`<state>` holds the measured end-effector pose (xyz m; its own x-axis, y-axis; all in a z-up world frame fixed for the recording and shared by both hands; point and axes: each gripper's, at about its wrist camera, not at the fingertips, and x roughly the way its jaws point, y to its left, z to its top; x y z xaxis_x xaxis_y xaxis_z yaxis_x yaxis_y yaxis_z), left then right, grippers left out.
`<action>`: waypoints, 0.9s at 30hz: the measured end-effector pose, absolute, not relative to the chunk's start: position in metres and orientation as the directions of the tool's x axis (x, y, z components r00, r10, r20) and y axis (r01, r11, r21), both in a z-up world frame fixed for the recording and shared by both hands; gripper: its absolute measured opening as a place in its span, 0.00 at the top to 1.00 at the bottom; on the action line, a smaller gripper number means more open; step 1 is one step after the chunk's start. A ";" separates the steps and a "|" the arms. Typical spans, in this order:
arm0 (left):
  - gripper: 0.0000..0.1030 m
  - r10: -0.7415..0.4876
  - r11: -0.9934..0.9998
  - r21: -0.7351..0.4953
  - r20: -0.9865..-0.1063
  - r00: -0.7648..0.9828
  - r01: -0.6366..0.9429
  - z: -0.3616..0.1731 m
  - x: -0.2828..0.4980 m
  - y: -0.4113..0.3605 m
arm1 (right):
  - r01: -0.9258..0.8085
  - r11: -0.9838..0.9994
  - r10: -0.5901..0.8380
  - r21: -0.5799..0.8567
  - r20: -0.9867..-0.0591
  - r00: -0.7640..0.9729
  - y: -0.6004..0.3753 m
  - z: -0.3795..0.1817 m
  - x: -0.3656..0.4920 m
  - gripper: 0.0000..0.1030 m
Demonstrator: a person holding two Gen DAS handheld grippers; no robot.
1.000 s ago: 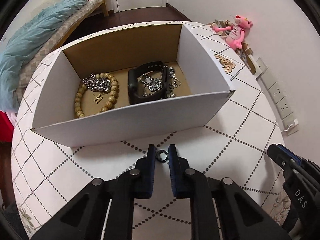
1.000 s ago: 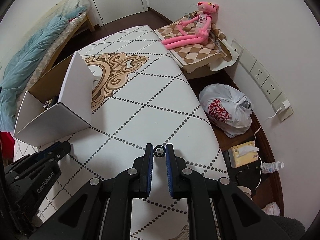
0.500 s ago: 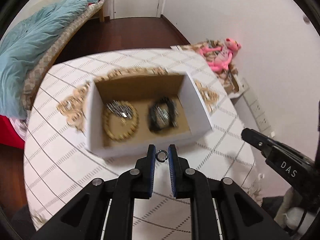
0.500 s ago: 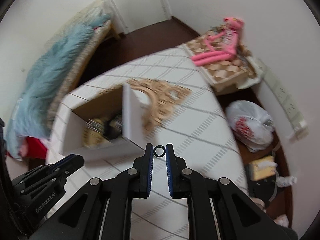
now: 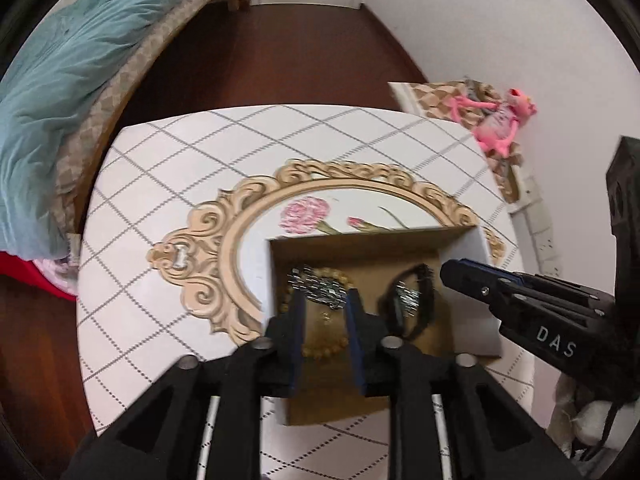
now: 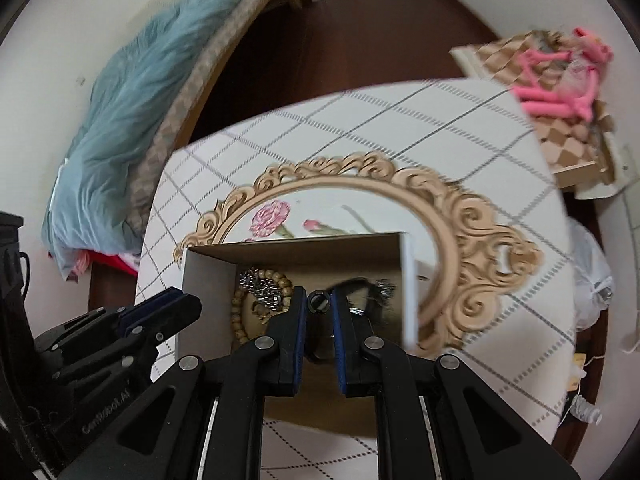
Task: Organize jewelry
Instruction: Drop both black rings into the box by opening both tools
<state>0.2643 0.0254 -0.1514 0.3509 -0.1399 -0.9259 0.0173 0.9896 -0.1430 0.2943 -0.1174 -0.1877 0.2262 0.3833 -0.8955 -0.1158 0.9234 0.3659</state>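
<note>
Cardboard box: two hand-held grippers above; right pinches one ring, left parted, empty.

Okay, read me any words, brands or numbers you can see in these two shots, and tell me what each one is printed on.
"DAS": white letters on the black body of the right tool, seen from the left wrist view.
Embossed lettering on the black body of the left tool, seen from the right wrist view: too faint and blurred to read.
No other text is legible.

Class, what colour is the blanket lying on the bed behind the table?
Light blue-green; the blanket shows best in the right wrist view, on the bed.
</note>
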 end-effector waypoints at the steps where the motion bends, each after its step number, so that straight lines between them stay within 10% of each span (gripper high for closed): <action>1: 0.54 -0.131 0.990 -0.139 -0.925 0.357 0.002 -0.151 0.265 0.029 | -0.108 0.919 0.394 0.379 -0.898 0.198 -0.116 -0.192 0.300 0.87; 3: 0.24 -0.117 0.990 -0.136 -0.916 0.383 -0.024 -0.147 0.263 0.037 | -0.099 0.917 0.399 0.387 -0.899 0.183 -0.115 -0.195 0.305 0.84; 6: 0.24 -0.105 0.989 -0.137 -0.915 0.391 -0.055 -0.143 0.261 0.049 | -0.094 0.922 0.386 0.375 -0.903 0.189 -0.113 -0.193 0.309 0.58; 16: 0.10 -0.015 0.989 -0.073 -0.919 0.394 -0.131 -0.142 0.236 0.067 | -0.076 0.951 0.310 0.301 -0.911 0.273 -0.134 -0.168 0.284 0.55; 22: 0.00 0.077 0.992 0.025 -0.895 0.440 -0.123 -0.134 0.215 0.059 | -0.066 0.995 0.097 0.079 -0.927 0.361 -0.138 -0.155 0.250 0.07; 27: 0.00 0.085 0.992 0.036 -0.899 0.430 -0.122 -0.129 0.200 0.052 | -0.077 0.997 0.018 -0.011 -0.927 0.374 -0.135 -0.150 0.222 0.04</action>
